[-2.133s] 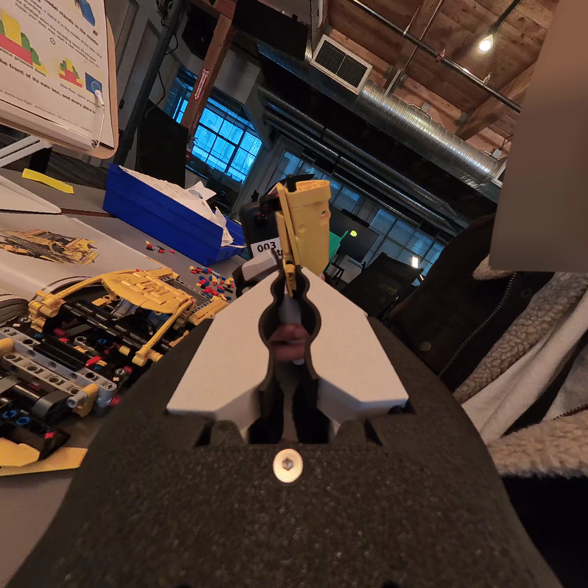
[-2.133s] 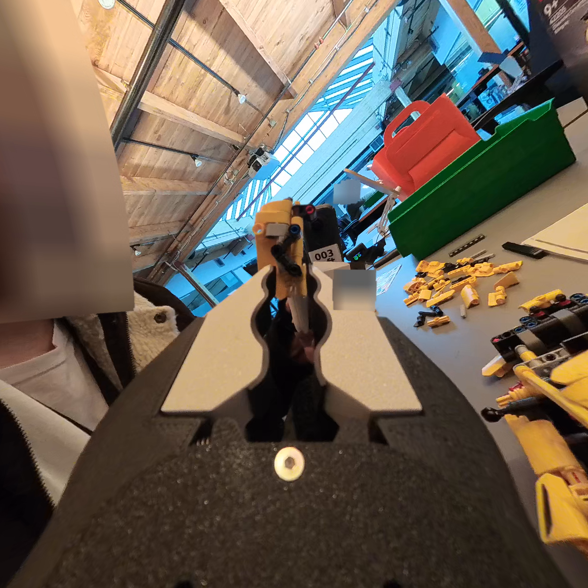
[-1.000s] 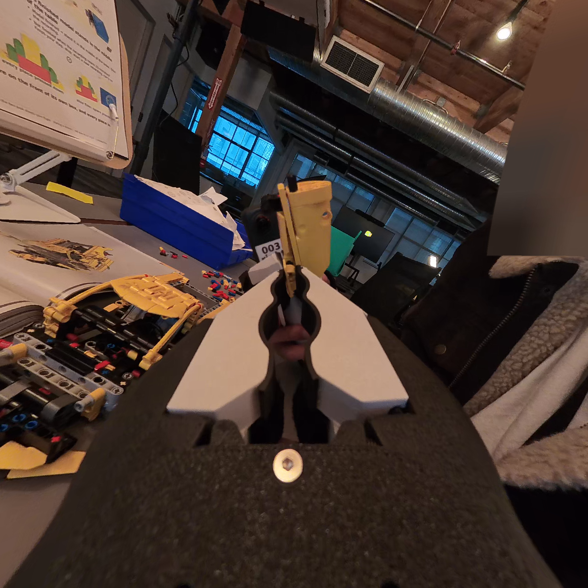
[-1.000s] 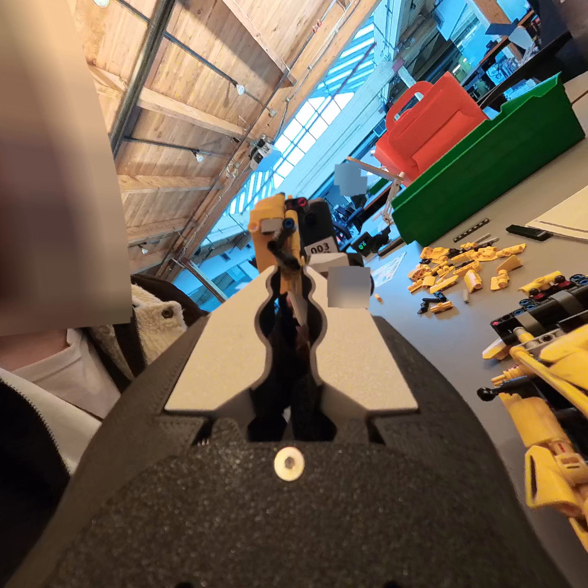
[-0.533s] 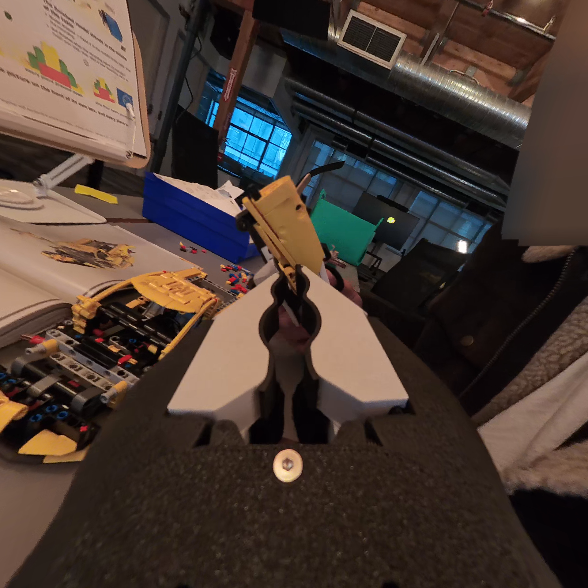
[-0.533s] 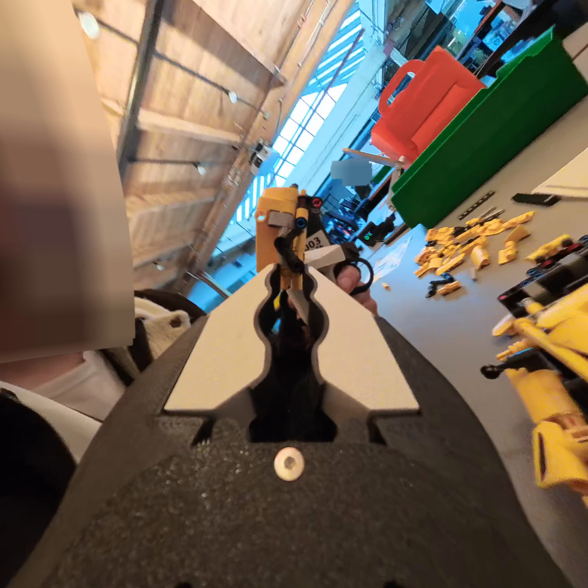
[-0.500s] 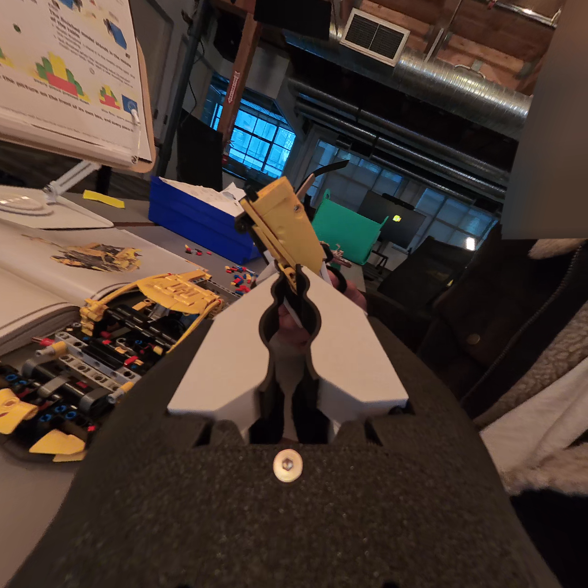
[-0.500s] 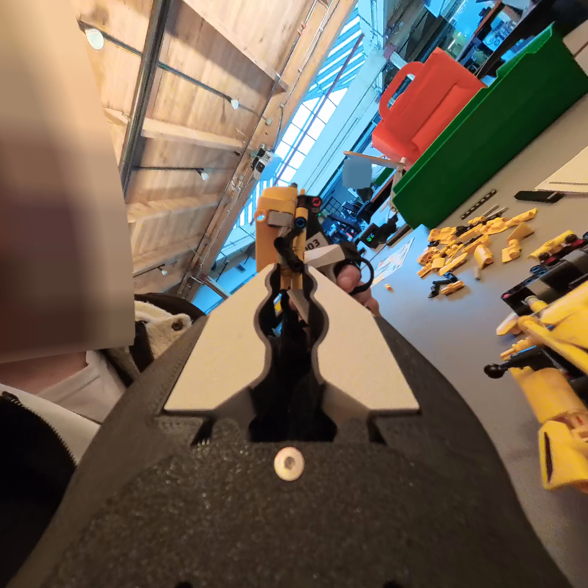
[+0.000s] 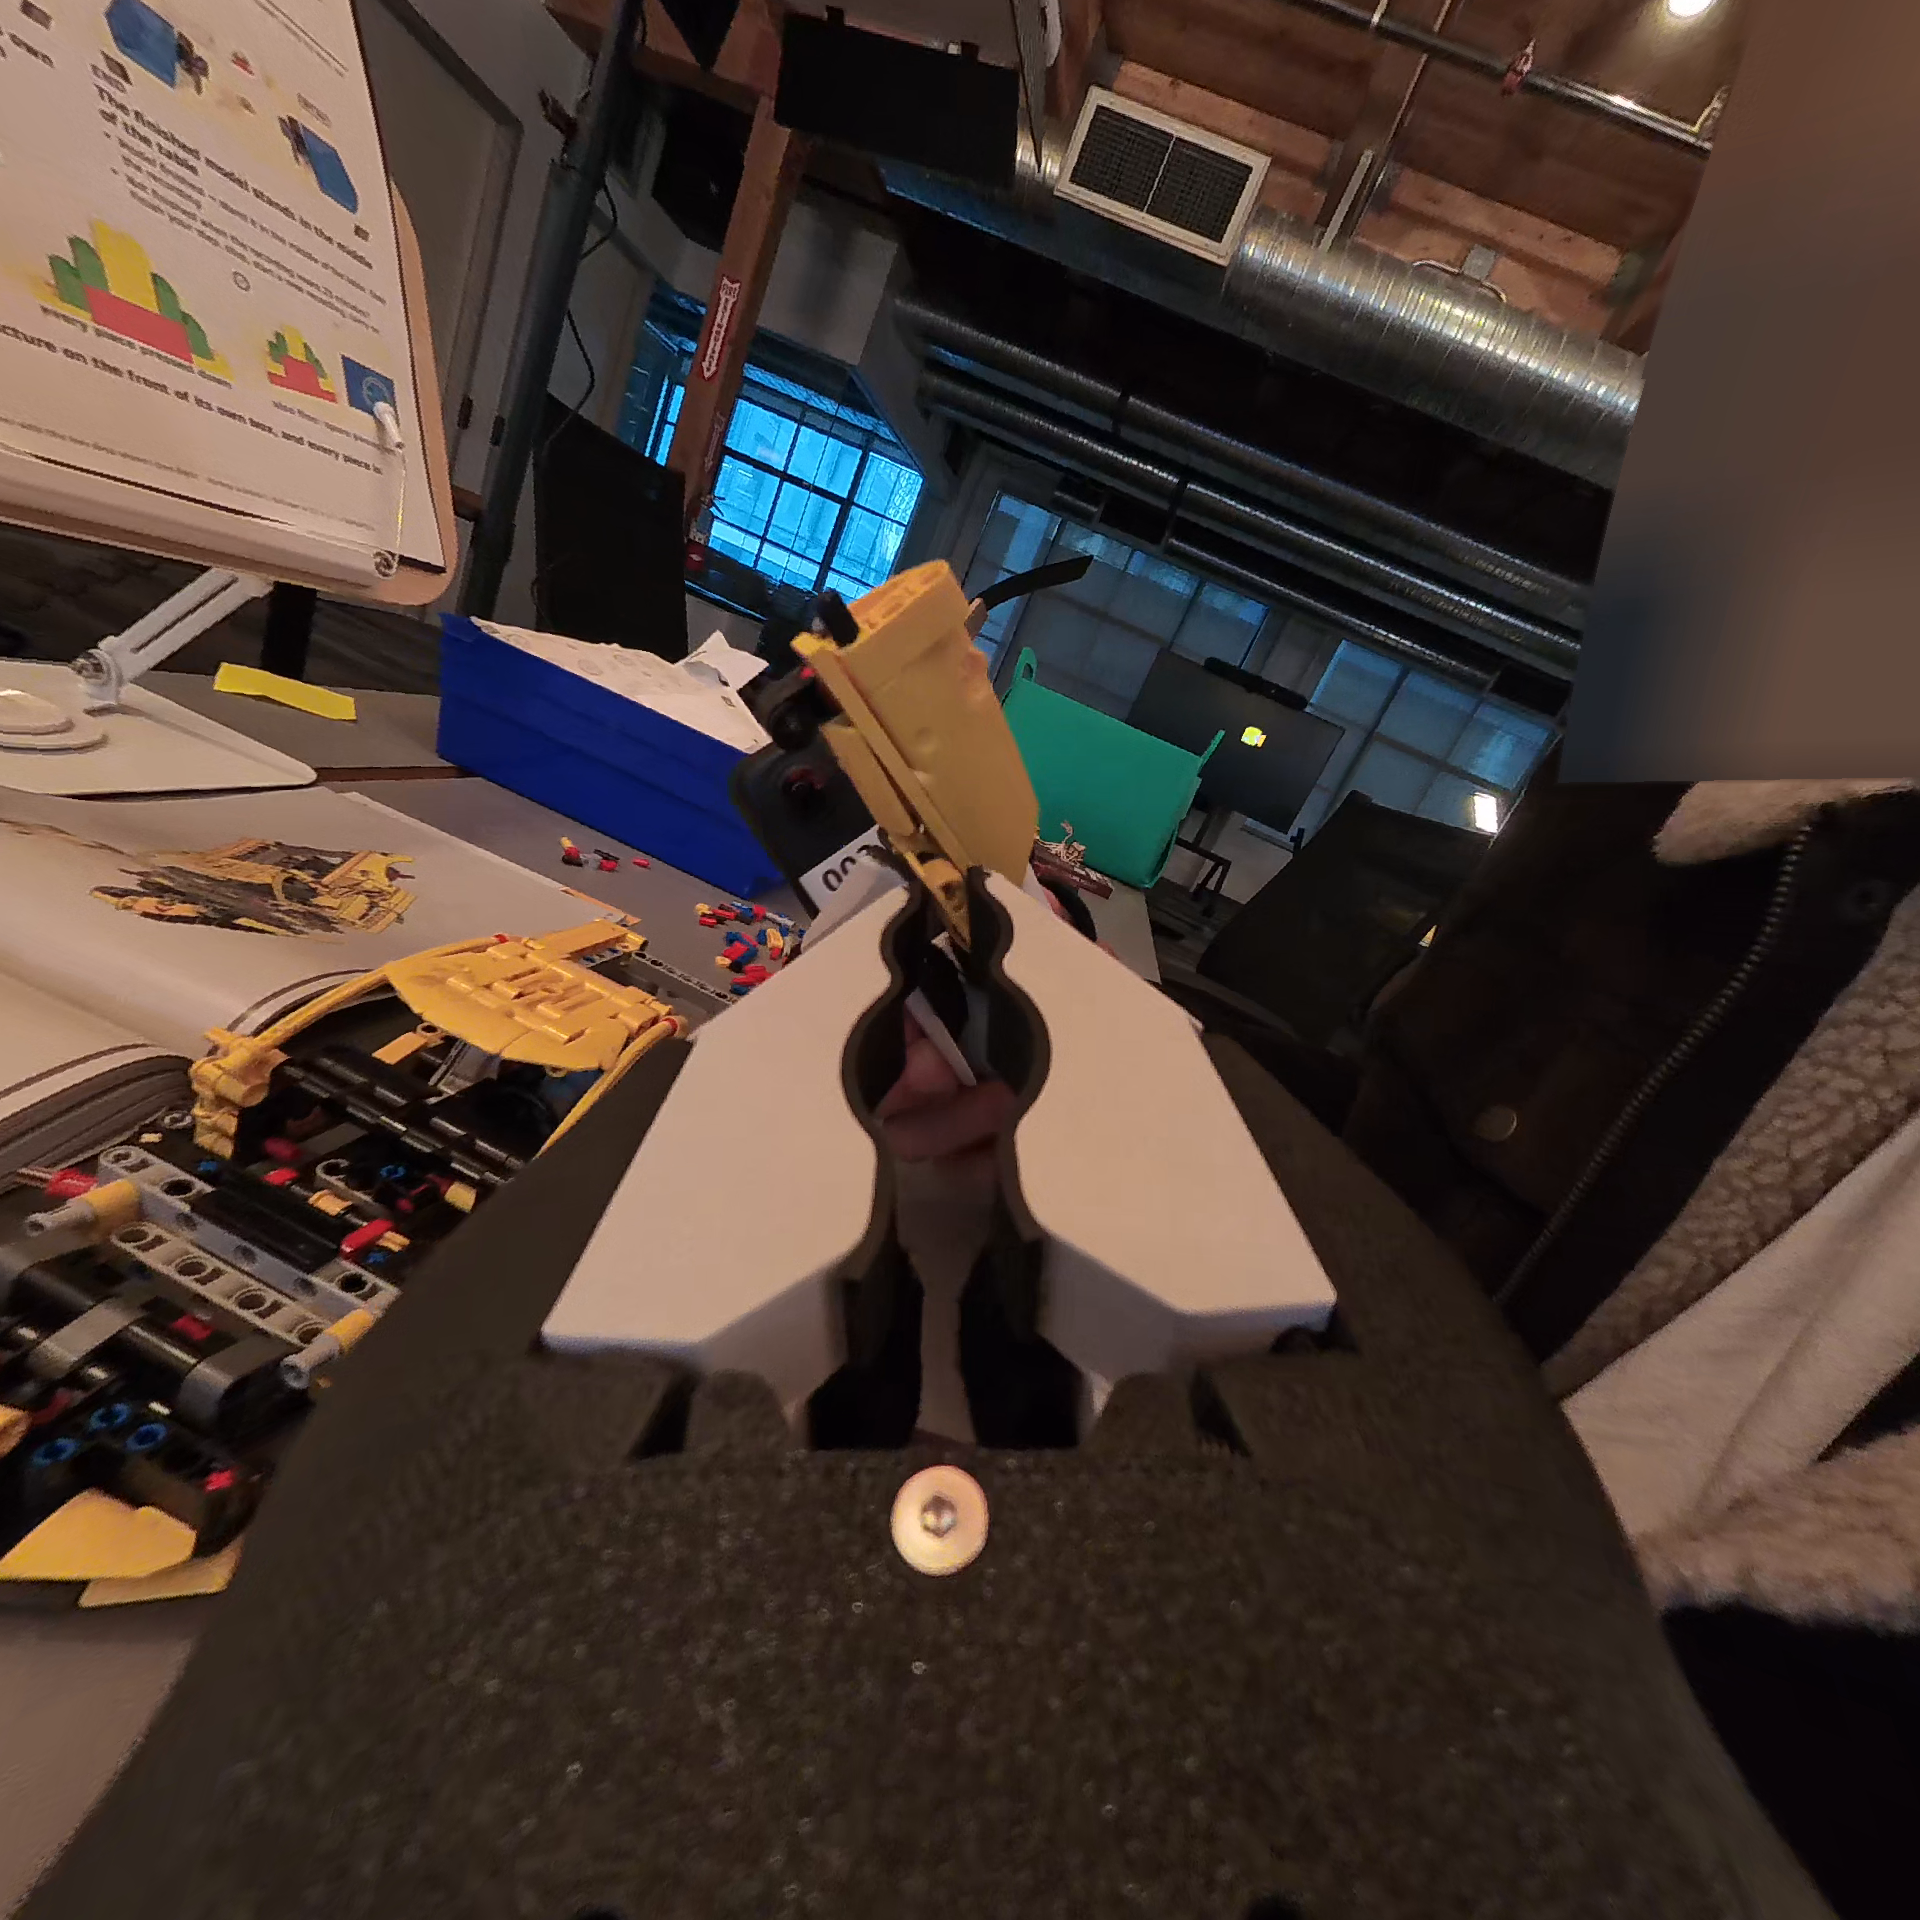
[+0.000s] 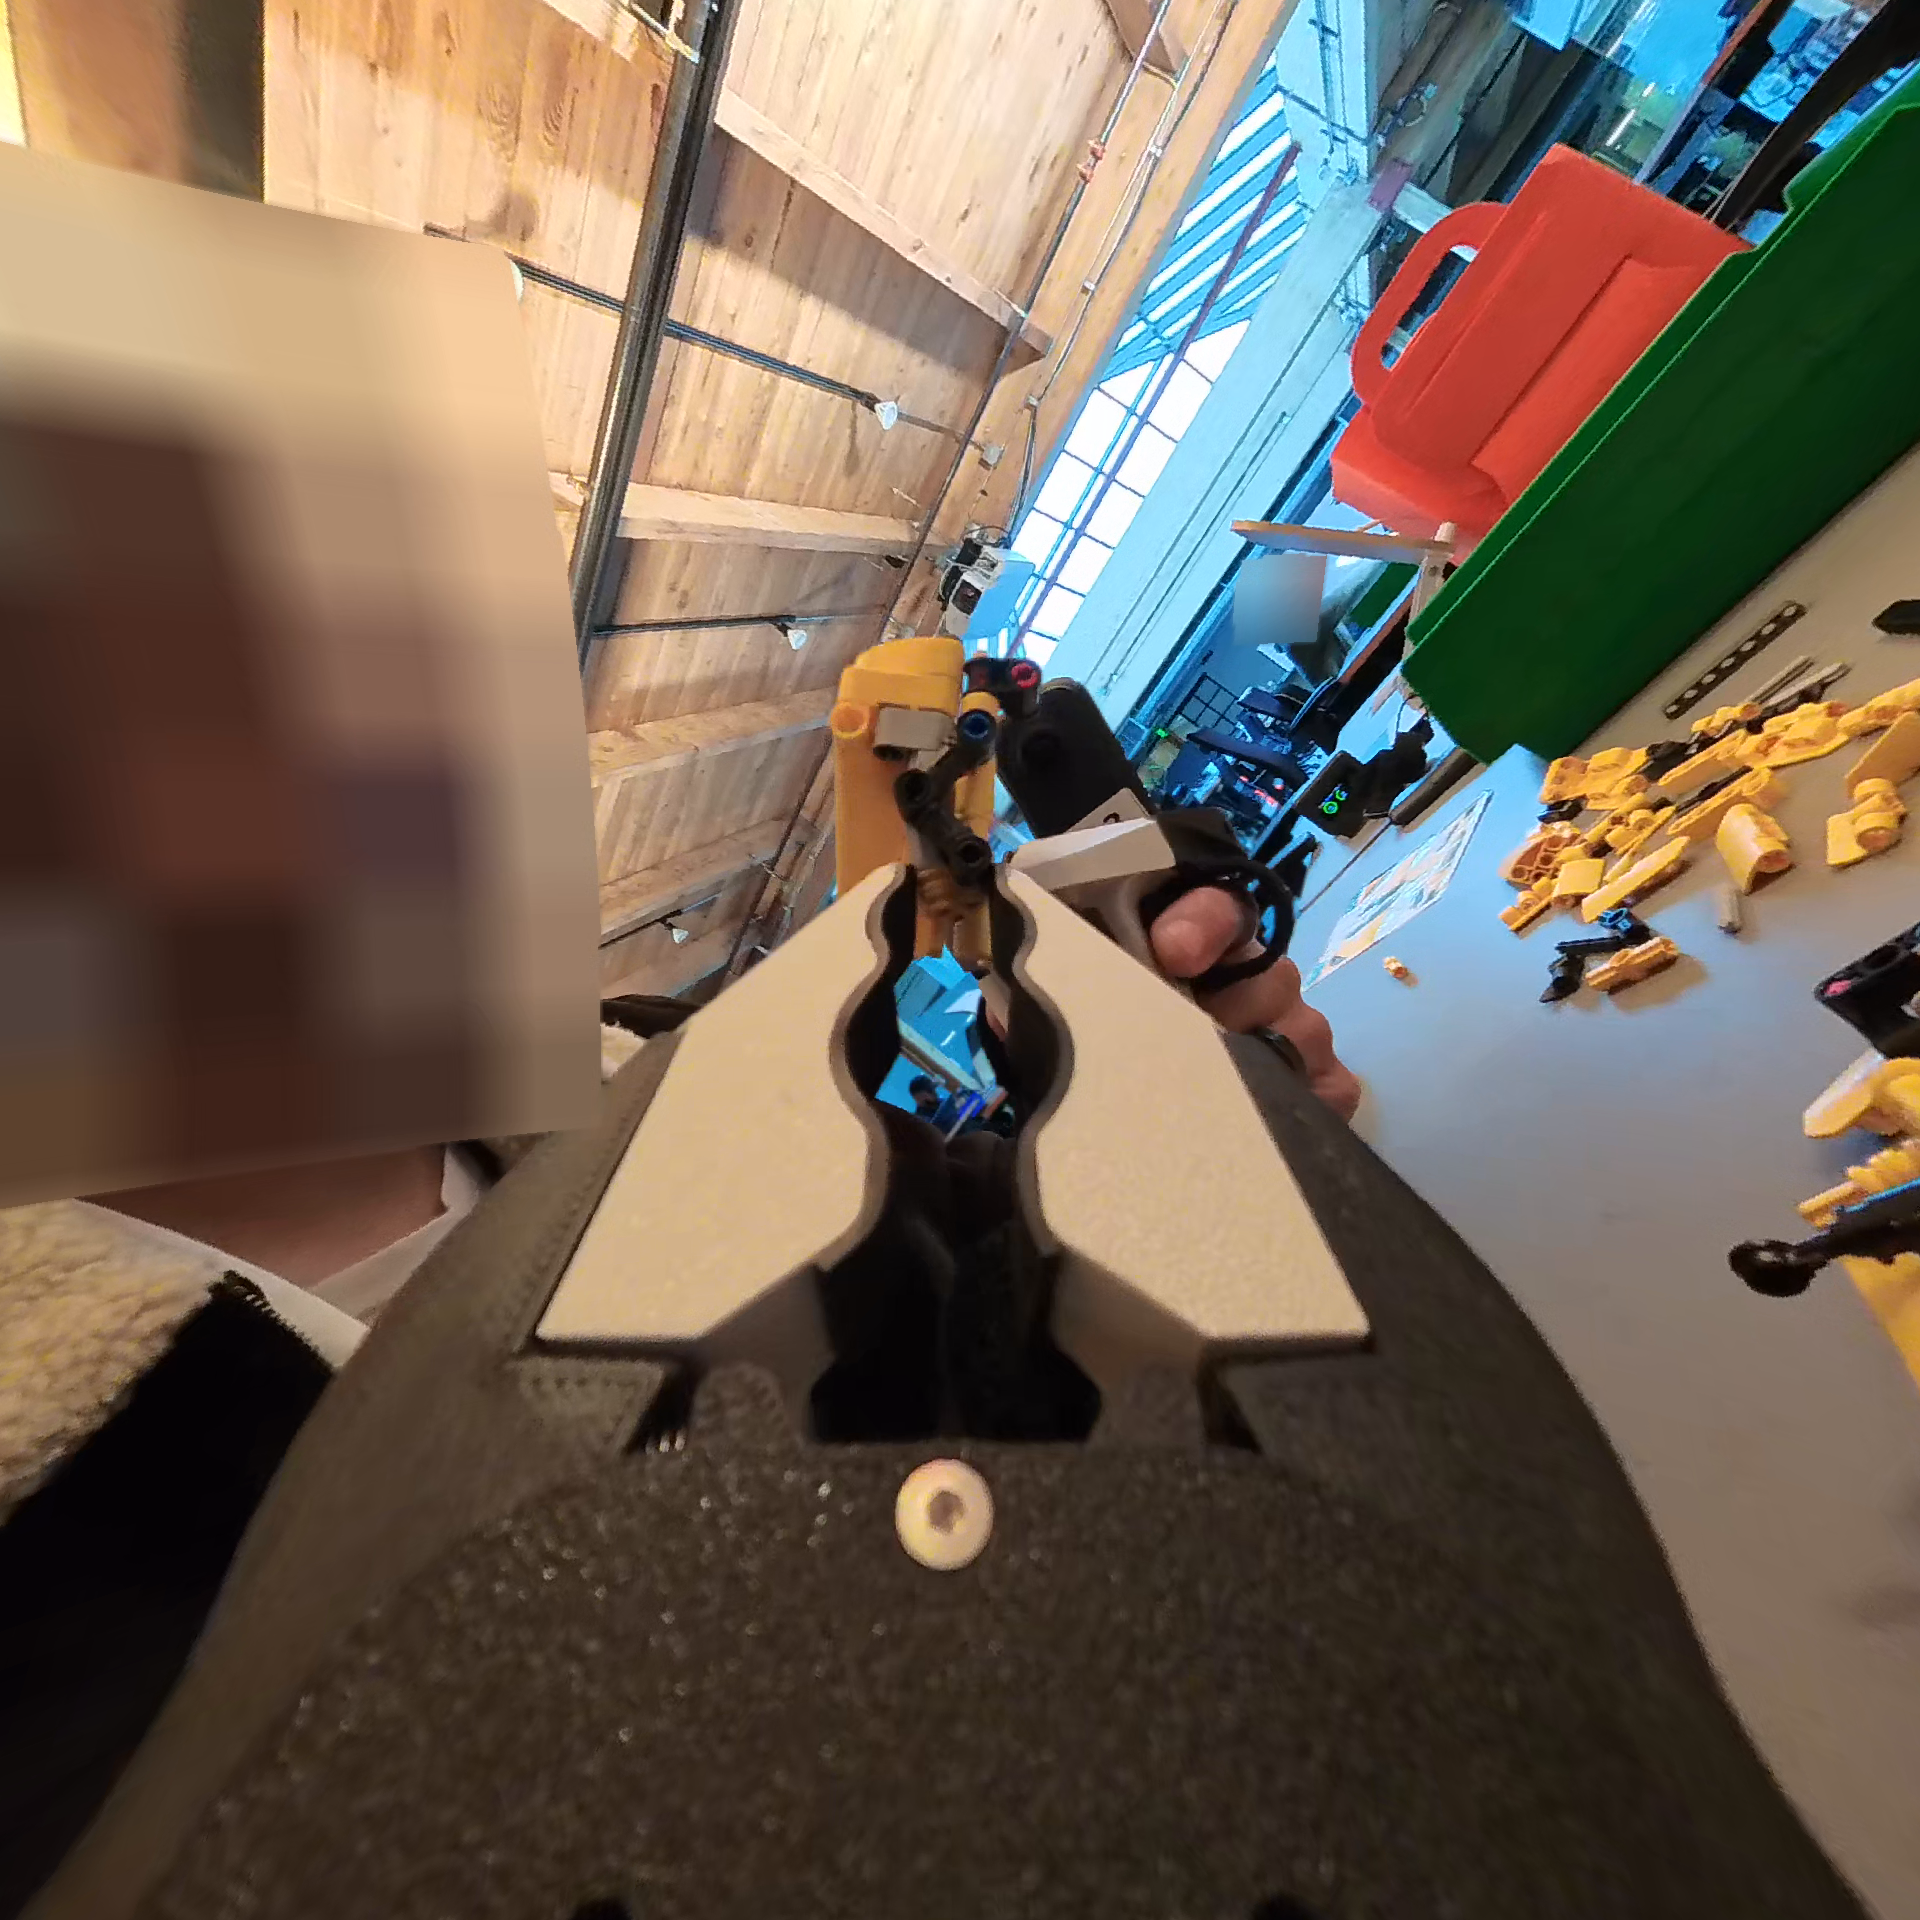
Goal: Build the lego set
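Now steady the yellow lego piece (image 9: 925, 717), pinched by both left gripper (image 9: 948, 914) and right gripper (image 10: 951, 883); press squarely, avoiding twist at the black link (image 10: 940, 816).

Two claws (image 9: 951, 914) (image 10: 951, 883); one yellow sub-assembly (image 9: 925, 727); one part-built model (image 9: 343, 1122); one blue bin (image 9: 582, 727); one green bin (image 10: 1683, 488); one red case (image 10: 1507, 343).

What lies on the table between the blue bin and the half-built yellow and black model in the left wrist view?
In the left wrist view, small loose red, blue and yellow pieces lie scattered on the grey table between the blue bin and the model.
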A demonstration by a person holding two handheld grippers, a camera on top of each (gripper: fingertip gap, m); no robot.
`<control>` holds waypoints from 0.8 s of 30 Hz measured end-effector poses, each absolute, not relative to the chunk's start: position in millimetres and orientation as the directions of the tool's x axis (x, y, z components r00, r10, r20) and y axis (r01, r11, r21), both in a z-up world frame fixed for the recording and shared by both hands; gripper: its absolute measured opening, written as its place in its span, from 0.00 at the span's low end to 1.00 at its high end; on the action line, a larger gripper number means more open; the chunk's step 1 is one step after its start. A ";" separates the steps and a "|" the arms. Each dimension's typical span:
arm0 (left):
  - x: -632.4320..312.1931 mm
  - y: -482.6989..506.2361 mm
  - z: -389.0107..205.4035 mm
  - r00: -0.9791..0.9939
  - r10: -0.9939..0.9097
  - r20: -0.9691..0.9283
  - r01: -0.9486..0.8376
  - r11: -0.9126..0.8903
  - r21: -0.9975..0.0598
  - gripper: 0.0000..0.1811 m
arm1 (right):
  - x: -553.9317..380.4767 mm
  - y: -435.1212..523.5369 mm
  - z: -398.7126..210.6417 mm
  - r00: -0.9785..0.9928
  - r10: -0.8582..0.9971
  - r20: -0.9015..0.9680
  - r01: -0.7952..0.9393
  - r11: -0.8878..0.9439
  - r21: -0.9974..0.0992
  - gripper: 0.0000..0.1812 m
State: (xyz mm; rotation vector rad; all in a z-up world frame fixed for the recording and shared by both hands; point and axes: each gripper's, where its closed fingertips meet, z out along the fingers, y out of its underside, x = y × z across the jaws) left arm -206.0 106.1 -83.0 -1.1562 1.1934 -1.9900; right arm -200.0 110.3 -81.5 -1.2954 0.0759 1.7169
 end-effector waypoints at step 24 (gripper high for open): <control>-209.8 121.4 -101.7 -0.400 -0.783 0.476 -0.048 -0.501 -0.864 0.25 | -192.0 112.5 -98.1 0.796 0.365 0.483 0.482 0.099 -0.870 0.07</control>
